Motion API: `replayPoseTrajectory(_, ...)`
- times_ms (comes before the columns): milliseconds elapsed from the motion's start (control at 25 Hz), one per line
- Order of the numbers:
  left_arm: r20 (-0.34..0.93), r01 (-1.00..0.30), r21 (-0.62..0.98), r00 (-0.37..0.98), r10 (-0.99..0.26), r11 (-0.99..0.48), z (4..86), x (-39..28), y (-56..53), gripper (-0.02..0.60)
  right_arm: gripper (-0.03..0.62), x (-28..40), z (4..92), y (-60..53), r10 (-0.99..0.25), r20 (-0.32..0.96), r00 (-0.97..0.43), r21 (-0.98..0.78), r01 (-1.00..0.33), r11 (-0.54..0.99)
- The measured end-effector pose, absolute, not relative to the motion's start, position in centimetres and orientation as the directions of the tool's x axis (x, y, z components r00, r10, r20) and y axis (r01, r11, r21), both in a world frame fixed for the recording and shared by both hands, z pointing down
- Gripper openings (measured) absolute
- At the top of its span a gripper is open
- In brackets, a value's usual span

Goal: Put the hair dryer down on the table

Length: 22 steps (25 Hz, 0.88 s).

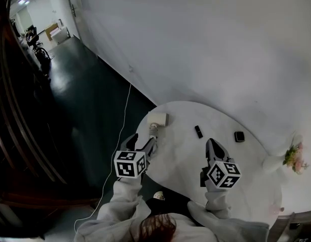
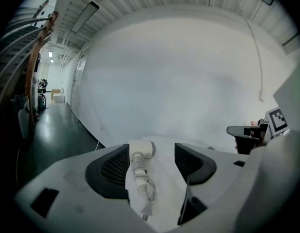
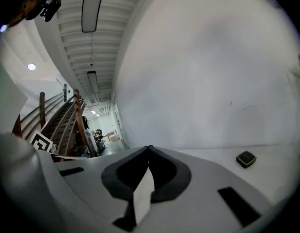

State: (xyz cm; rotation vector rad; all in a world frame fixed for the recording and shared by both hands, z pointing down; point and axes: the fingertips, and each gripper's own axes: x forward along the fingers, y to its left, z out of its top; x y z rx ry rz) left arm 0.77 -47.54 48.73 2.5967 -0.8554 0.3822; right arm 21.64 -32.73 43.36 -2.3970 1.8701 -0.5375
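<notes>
A white hair dryer (image 1: 157,119) lies on the round white table (image 1: 180,158) near its far left edge, handle and coiled cord trailing toward me. In the left gripper view the hair dryer (image 2: 141,152) rests on the table beyond the jaws, its cord and plug (image 2: 146,208) between them. My left gripper (image 1: 147,146) is open, just short of the handle, touching nothing. My right gripper (image 1: 212,146) hovers over the middle of the table, shut with nothing in it; its jaws meet in the right gripper view (image 3: 149,148).
A small black bar (image 1: 198,131) and a small black square object (image 1: 239,136) lie on the far side of the table; the square object (image 3: 246,158) shows at the right. Pink flowers (image 1: 295,158) stand at the right edge. A white cable (image 1: 126,110) runs down the dark floor.
</notes>
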Motion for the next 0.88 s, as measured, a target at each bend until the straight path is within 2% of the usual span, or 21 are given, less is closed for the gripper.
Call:
replayPoseTrajectory(120,0.316,-0.594,0.307,0.801,-0.509,-0.743,47.3,0.5,-47.0,0.275,0.049,22.1,41.7,-32.1,-0.956,0.193,0.221,-0.261,-0.928,-0.267)
replayPoseTrajectory(520,0.165,-0.529,0.423,0.843,-0.512,-0.736,45.0,-1.1,-45.5,0.041,0.049,21.6,40.3,-31.2,-0.965,0.147,0.218,-0.264,-0.931,-0.25)
replayPoseTrajectory(880,0.187,-0.573,0.303,0.819,-0.542,-0.762,44.8,-1.4,-45.0,0.028,0.049,21.8,40.7,-30.3,-0.961,0.15,0.233,-0.18,-0.949,-0.258)
